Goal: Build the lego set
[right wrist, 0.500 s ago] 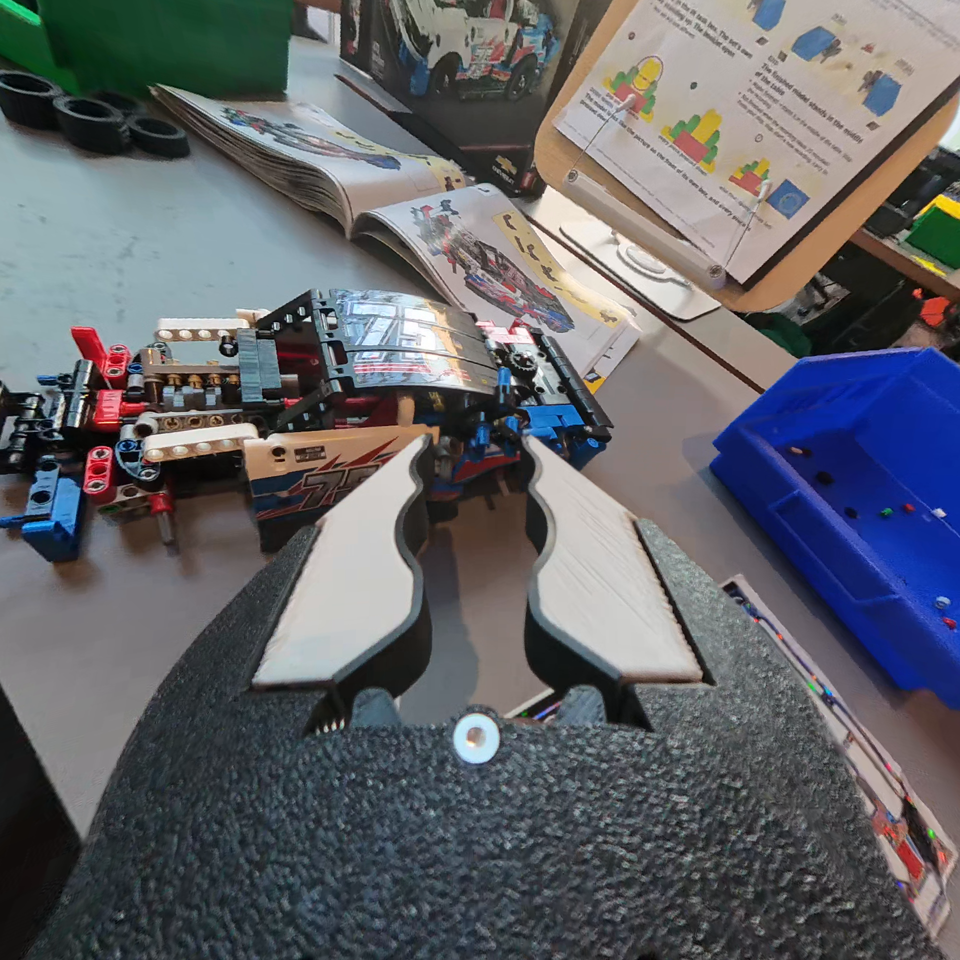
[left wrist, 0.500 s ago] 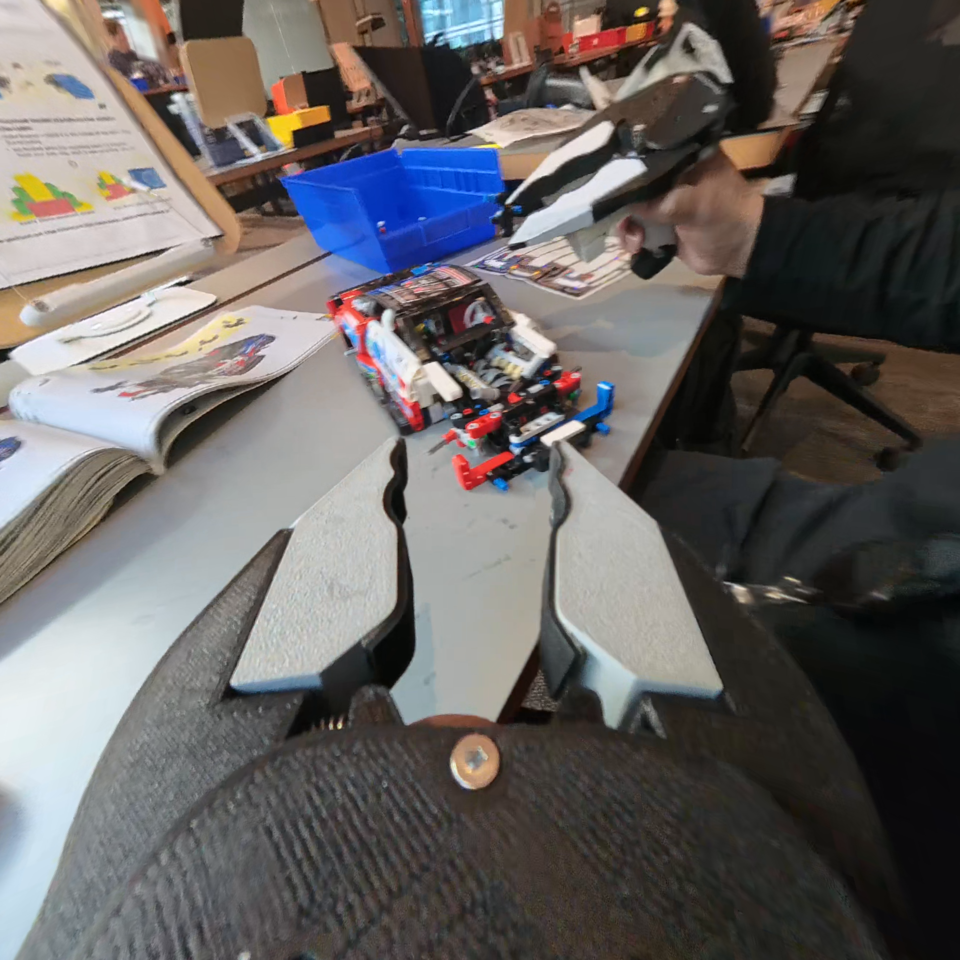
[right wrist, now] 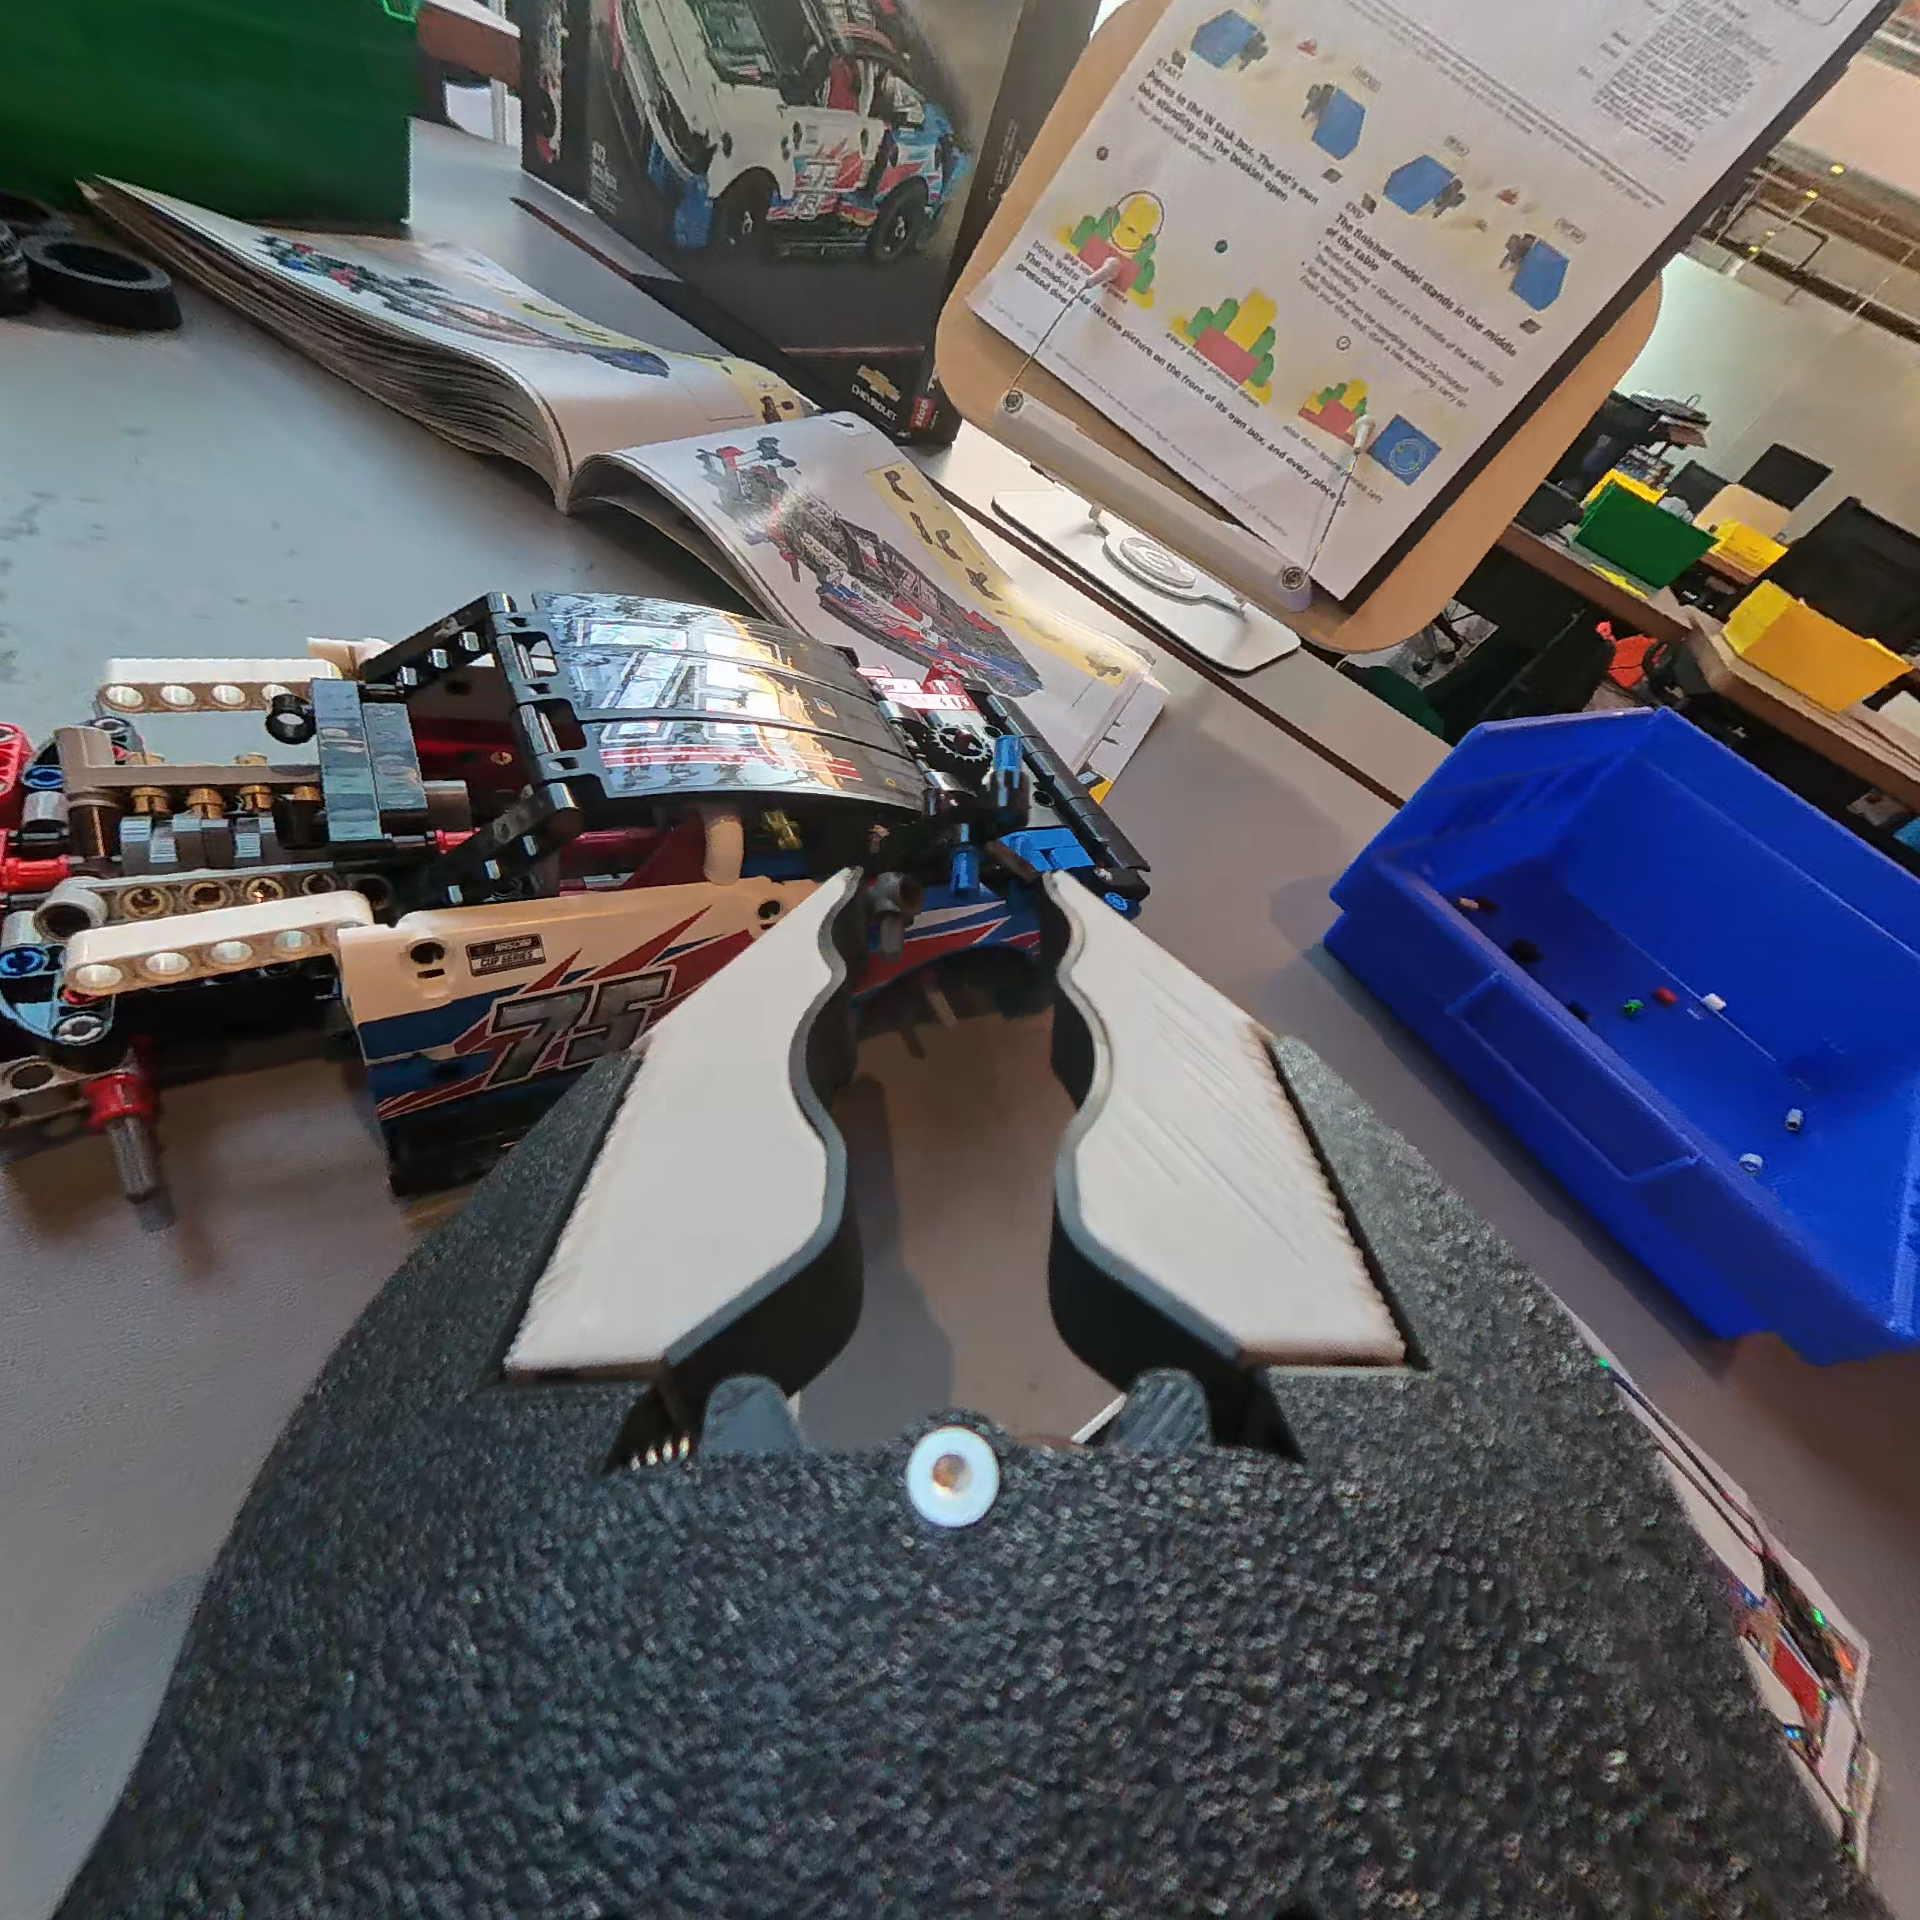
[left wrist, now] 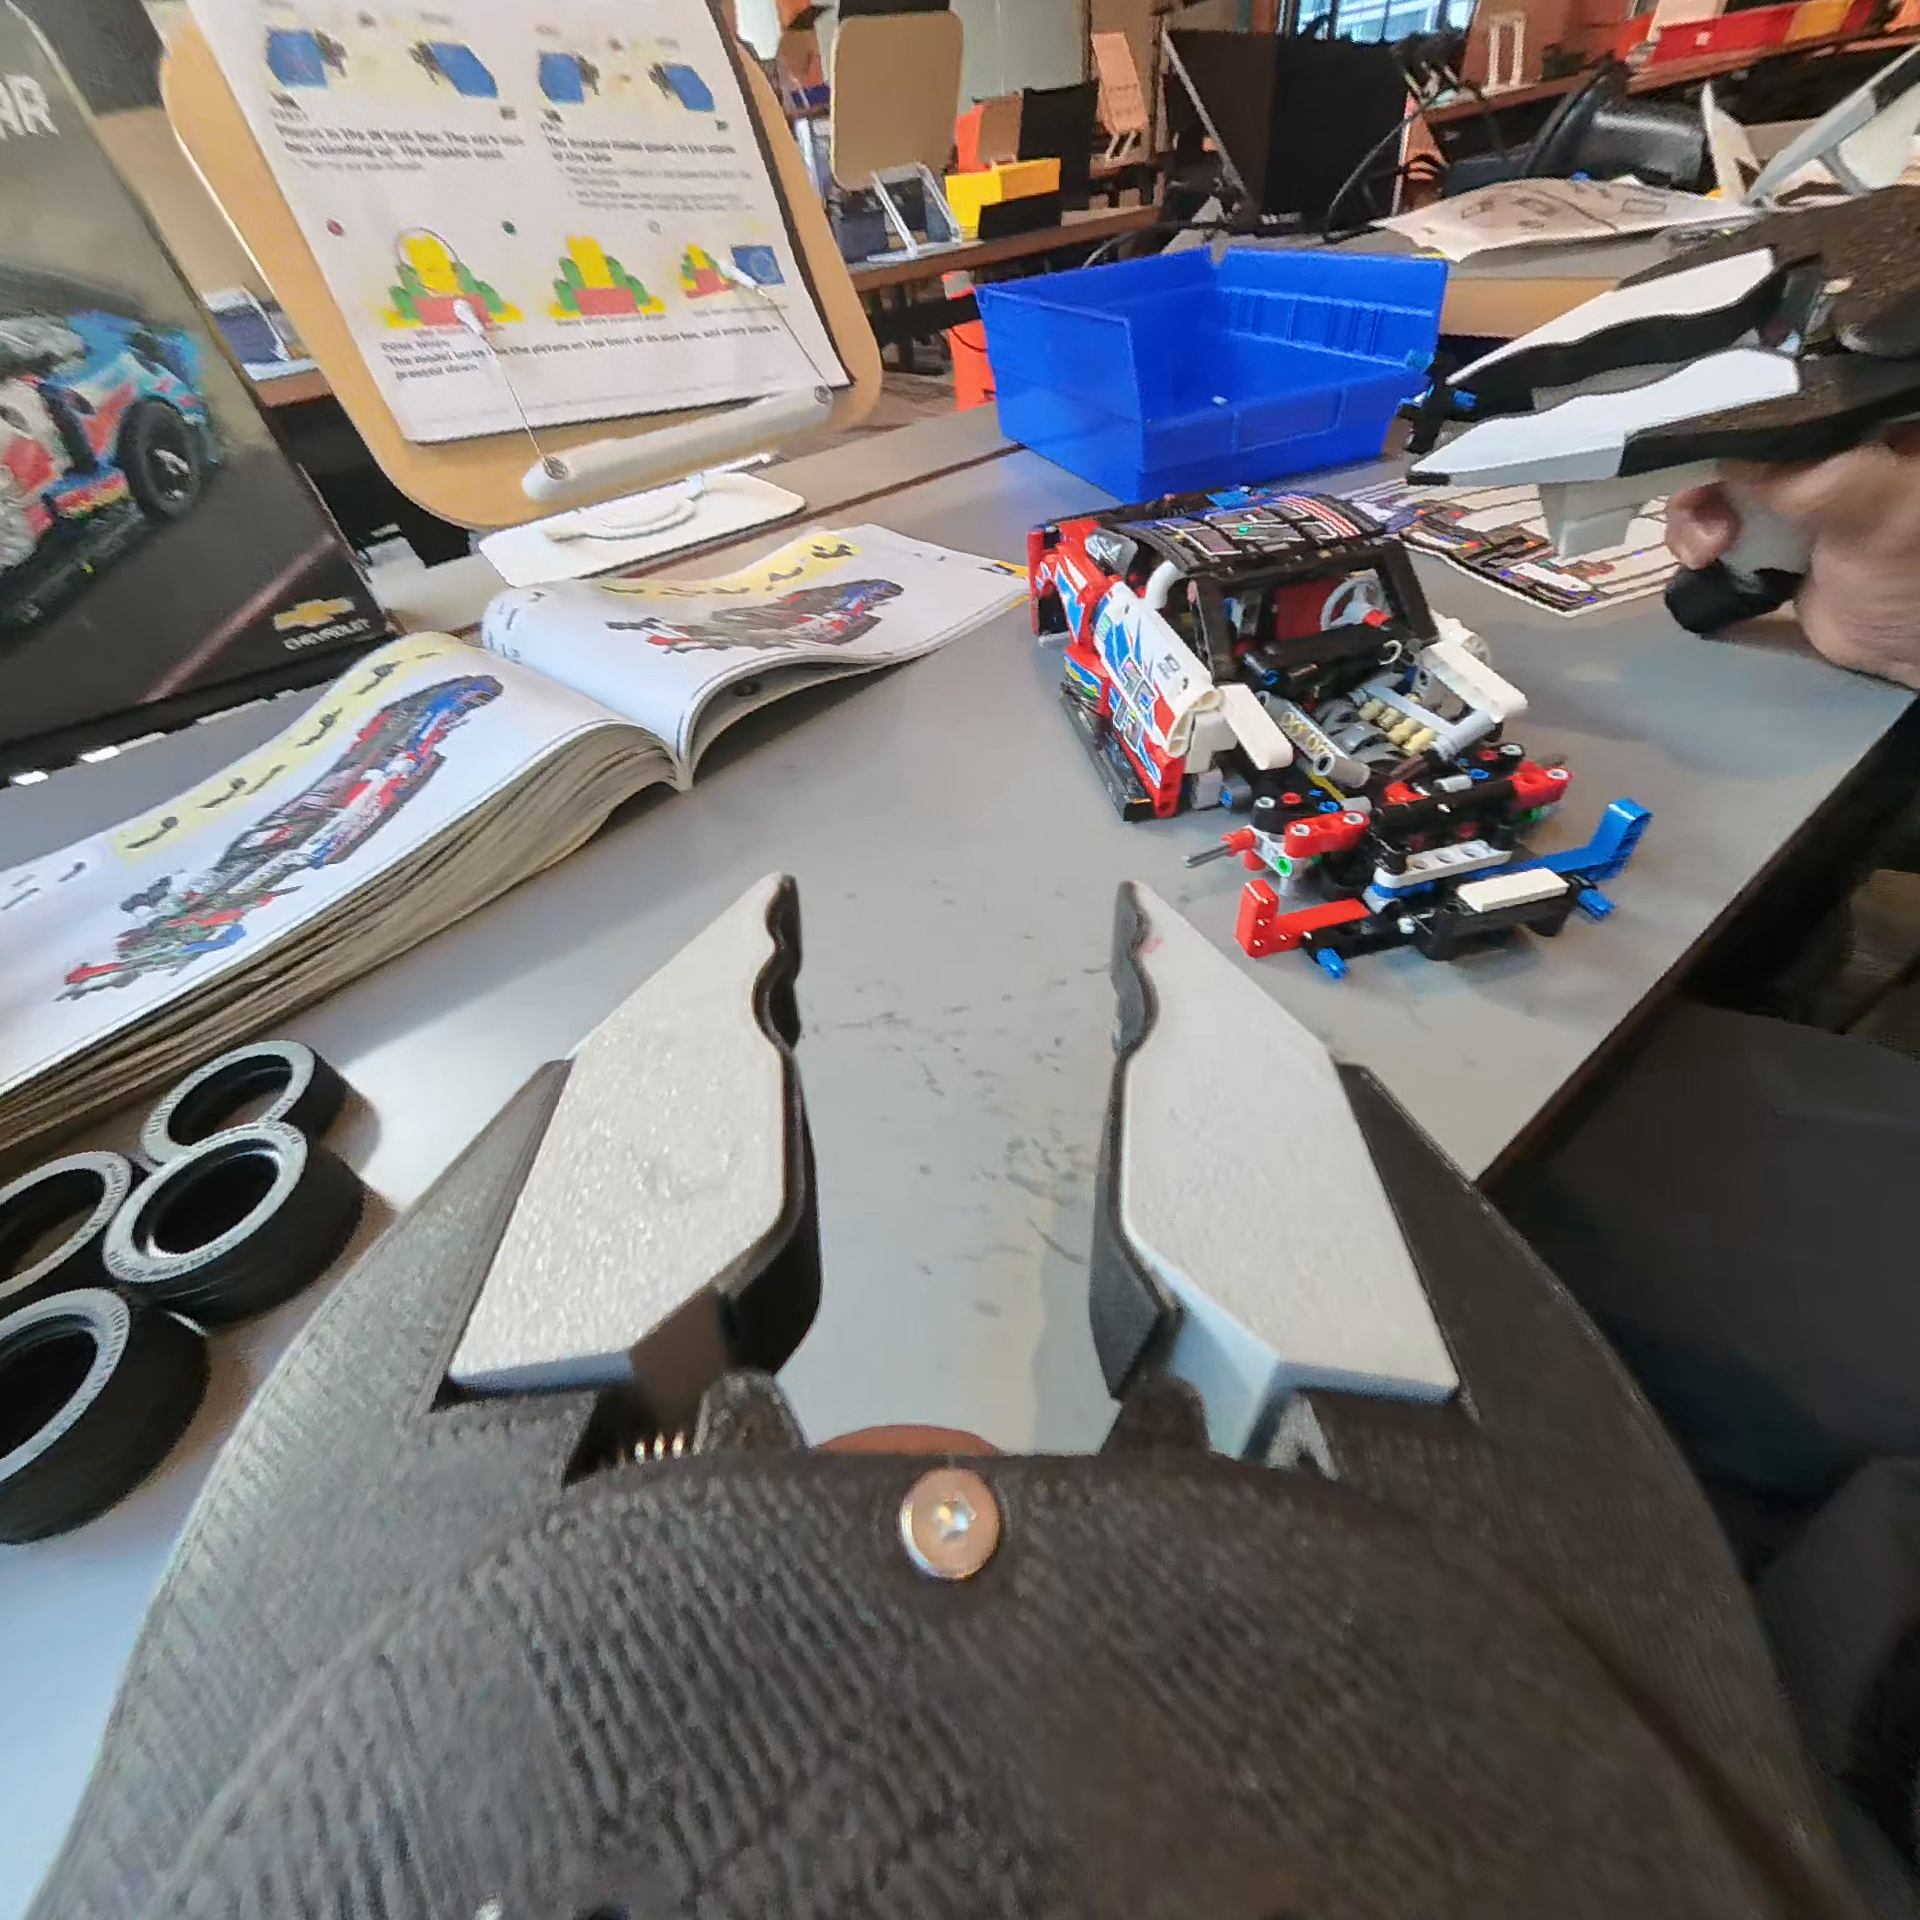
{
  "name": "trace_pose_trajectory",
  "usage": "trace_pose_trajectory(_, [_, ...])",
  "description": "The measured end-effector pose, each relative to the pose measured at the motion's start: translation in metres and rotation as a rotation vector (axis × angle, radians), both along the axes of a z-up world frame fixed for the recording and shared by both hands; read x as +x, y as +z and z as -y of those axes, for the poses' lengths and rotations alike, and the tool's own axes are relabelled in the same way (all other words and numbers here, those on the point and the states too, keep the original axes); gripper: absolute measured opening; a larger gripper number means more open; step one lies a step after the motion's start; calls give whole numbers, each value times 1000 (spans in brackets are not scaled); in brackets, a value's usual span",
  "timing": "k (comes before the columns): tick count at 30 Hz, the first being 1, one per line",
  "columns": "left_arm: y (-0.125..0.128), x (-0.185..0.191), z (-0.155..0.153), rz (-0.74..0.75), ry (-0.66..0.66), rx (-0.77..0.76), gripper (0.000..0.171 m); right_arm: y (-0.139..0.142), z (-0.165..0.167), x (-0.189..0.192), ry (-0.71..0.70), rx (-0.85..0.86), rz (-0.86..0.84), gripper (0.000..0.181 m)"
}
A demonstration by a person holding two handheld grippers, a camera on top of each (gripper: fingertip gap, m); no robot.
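While neither gripper held anything, the half-built lego car (left wrist: pixel 1278 686) sat on the worktop (left wrist: pixel 935 790) near its front edge. Left gripper (left wrist: pixel 956 914) hung back over bare worktop, jaws apart, probably free to fetch the tyres (left wrist: pixel 223 1205) beside it. Right gripper (right wrist: pixel 951 899) hovered just at the car's rear, jaws apart, likely lining up a grasp. The open instruction booklet (left wrist: pixel 582 717) lay close for reference.
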State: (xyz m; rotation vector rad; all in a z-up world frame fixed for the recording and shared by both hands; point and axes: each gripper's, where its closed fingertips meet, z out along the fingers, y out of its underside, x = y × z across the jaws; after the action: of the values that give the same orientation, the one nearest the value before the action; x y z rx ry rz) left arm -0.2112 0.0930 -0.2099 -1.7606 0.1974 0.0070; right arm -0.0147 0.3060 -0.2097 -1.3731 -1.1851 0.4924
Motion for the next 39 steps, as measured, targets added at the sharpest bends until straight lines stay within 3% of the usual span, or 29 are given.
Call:
trace_pose_trajectory(8, [-2,12,14,-21,48,-3,55,-6,2,-3,8,13,41,31])
trace_pose_trajectory(18, [-14,56,-2,-62,-117,-42,51,-8,-4,1,-38,27,59,31])
trace_pose_trajectory(24, [-17,30,8,60,-151,-79,56,-12,-8,1,-65,22,84,31])
trace_pose_trajectory(28, [1,0,16,100,-117,-2,55,-9,-9,3,-73,21,63,31])
trace_pose_trajectory(35, [42,-69,23,43,-74,108,58,0,-24,13,-133,-24,-14,32])
trace_pose_trajectory(36, [47,-71,22,58,-132,133,56,1,-27,15,-147,-30,-29,32])
trace_pose_trajectory(38, [49,-66,19,65,-301,151,18,3,-34,21,-184,-47,-50,31])
trace_pose_trajectory(39, [47,-69,15,73,-342,158,8,3,-37,23,-199,-56,-56,32])
